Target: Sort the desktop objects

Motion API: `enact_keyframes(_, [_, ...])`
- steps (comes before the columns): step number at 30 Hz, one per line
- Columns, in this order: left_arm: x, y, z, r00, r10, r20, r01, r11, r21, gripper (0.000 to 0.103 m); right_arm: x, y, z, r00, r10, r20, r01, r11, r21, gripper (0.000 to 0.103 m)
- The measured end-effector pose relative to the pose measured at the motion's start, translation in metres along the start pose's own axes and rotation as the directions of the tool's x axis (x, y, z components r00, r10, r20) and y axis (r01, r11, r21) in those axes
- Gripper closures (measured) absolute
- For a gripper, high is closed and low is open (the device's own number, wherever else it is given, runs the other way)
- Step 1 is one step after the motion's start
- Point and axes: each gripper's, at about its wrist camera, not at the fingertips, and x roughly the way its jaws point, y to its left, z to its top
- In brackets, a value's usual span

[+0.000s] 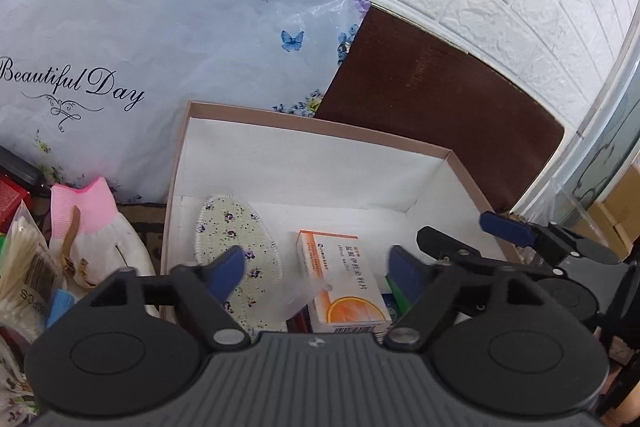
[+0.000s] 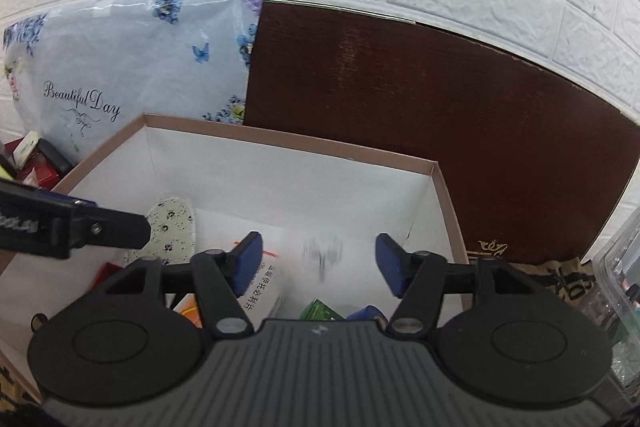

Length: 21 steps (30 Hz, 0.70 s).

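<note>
Desktop objects are partly sorted already: the orange medicine box (image 1: 342, 283) and the floral insole (image 1: 236, 247) lie inside the open cardboard box (image 1: 320, 125). Both the left gripper (image 1: 316, 273) and right gripper (image 2: 318, 265) hover over it, fingers spread wide and holding nothing. Looks like a drop-off step; next up is probably the clutter beside the box, like the pink-cuffed glove (image 1: 100, 215).

Two handheld grippers, left gripper (image 1: 316, 269) and right gripper (image 2: 318, 263), have ribbed grey bodies, black linkage arms, silver rivets, and blue pads (image 1: 228, 273).
</note>
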Motion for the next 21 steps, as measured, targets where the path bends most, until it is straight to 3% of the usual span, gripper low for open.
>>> enact_keyframes(1, [-0.002,0.001,-0.001,1.0,0.003,0.011,-0.003,1.0,-0.002,0.011,-0.001,-0.001,-0.001,1.0,-0.006,0.015,0.006,1.0,0.004,0.021])
enact_keyframes(3, [-0.003,0.001,0.0,0.999,0.024,0.021,-0.024,1.0,-0.001,0.009,-0.006,-0.001,-0.003,0.998,-0.026,0.056,0.026,1.0,0.001,0.014])
enact_keyframes(8, [-0.007,0.002,0.0,0.998,0.052,0.026,-0.052,0.999,-0.013,0.007,-0.015,-0.002,-0.009,0.994,-0.073,0.088,0.073,0.997,-0.001,0.014])
enact_keyframes(21, [-0.036,-0.011,-0.017,0.994,0.094,0.053,-0.096,0.994,0.048,0.006,-0.058,0.005,-0.019,0.988,-0.075,0.138,0.072,0.997,0.022,0.013])
